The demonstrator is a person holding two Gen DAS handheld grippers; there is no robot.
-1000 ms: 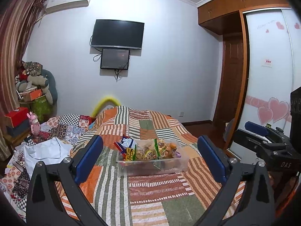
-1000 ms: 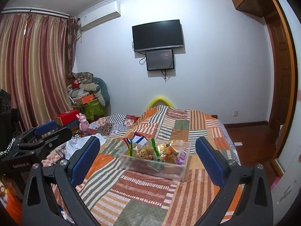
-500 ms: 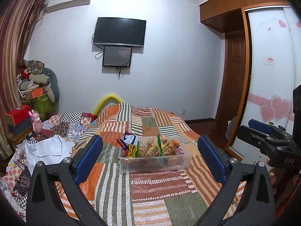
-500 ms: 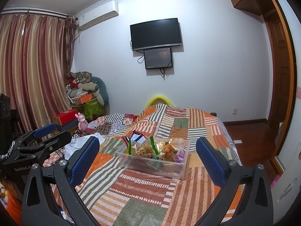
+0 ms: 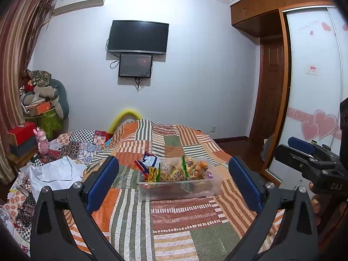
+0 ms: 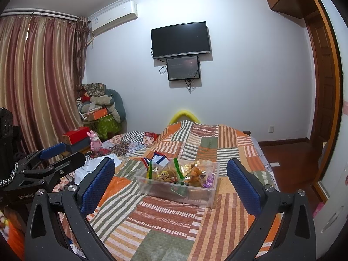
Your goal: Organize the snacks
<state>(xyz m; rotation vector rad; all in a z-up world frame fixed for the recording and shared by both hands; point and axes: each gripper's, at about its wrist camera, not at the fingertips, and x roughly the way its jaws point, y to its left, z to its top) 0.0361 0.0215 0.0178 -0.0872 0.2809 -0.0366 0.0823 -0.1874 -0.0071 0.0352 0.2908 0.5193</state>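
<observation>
A clear plastic bin (image 5: 204, 186) (image 6: 150, 187) full of snack packets (image 5: 174, 170) (image 6: 174, 170) sits in the middle of a bed with a striped patchwork quilt (image 5: 174, 217) (image 6: 174, 221). My left gripper (image 5: 174, 183) is open, held back from the bin, which shows between its blue pads (image 5: 102, 180). My right gripper (image 6: 170, 183) is likewise open and empty, short of the bin. Each gripper shows at the edge of the other's view: the right gripper (image 5: 308, 152) and the left gripper (image 6: 52, 154).
Crumpled white cloth (image 5: 54, 171) and patterned bedding (image 5: 82, 141) lie on the bed's left side. A pink toy (image 5: 42, 141), red box (image 5: 19, 131) and piled stuff (image 5: 41, 100) stand at the left wall. A wardrobe (image 5: 311, 87) and door (image 5: 269, 87) are right.
Both grippers have lifted and tilted slightly; the bin sits a little lower in the views. Both stay open and empty.
</observation>
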